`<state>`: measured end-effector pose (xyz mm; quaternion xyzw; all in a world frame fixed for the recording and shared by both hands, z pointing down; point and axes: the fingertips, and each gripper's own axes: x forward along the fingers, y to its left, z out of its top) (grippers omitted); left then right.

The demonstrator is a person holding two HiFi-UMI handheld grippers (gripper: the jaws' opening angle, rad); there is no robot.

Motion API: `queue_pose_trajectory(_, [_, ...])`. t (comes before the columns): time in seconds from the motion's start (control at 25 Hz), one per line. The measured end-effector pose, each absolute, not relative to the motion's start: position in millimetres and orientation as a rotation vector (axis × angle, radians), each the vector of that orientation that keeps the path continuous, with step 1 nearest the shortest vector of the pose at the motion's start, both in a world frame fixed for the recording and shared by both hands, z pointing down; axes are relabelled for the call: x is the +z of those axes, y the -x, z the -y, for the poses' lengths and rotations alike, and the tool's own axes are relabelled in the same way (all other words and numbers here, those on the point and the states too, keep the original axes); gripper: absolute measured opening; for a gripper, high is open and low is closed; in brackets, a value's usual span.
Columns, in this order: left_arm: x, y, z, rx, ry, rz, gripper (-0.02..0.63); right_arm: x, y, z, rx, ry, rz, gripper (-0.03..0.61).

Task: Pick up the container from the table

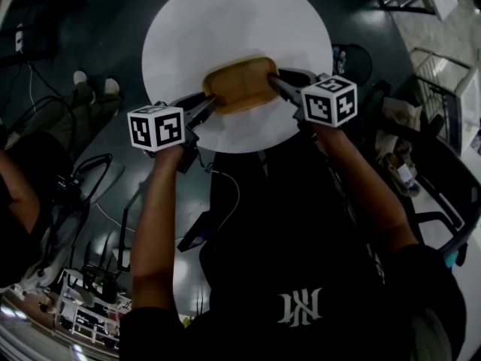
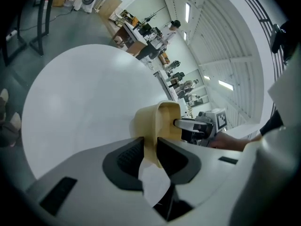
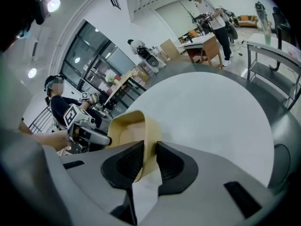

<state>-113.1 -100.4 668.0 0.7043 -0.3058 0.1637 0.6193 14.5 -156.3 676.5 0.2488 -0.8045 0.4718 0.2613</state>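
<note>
A shallow tan container (image 1: 239, 83) lies on the near part of the round white table (image 1: 225, 21). My left gripper (image 1: 213, 104) holds its left end and my right gripper (image 1: 274, 83) its right end. In the left gripper view the container's wall (image 2: 160, 121) stands between the dark pads of my left gripper (image 2: 149, 149), which press on it, and the right gripper (image 2: 195, 126) shows at the far end. In the right gripper view my right gripper (image 3: 149, 157) is likewise shut on the near wall of the container (image 3: 129, 128), with the left gripper (image 3: 91, 135) beyond.
The table stands on a dark floor with cables (image 1: 225, 194) near my feet. A seated person's shoes (image 1: 94, 87) are at the table's left. A wire rack (image 1: 440, 89) stands at the right. A person (image 3: 211, 8) stands by desks far behind the table.
</note>
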Motion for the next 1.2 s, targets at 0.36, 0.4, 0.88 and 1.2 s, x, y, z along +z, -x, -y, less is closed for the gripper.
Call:
queue_pose_trajectory(0.36, [612.4, 128.4, 134.2, 0.294, -1.754, 0.796, 0.078, 599.7, -1.6, 190.7, 1.059, -0.742, 2.355, 0.094])
queue_pose_trajectory(0.4, [601.2, 131.0, 140.3, 0.277, -1.782, 0.805, 0.078, 587.9, 1.0, 195.5, 1.031, -0.750, 2.381, 0.094])
queue_pose_trajectory(0.88, [440.4, 165.7, 179.5, 0.112, -2.124, 0.960, 0.077, 418.7, 30.8, 223.5, 0.652, -0.855, 2.703, 0.095])
queue_pose_trajectory(1.2, [342.9, 183.2, 173.8, -0.007, -2.306, 1.061, 0.075, 320.0, 48.1, 215.4, 0.420, -0.859, 2.855, 0.095])
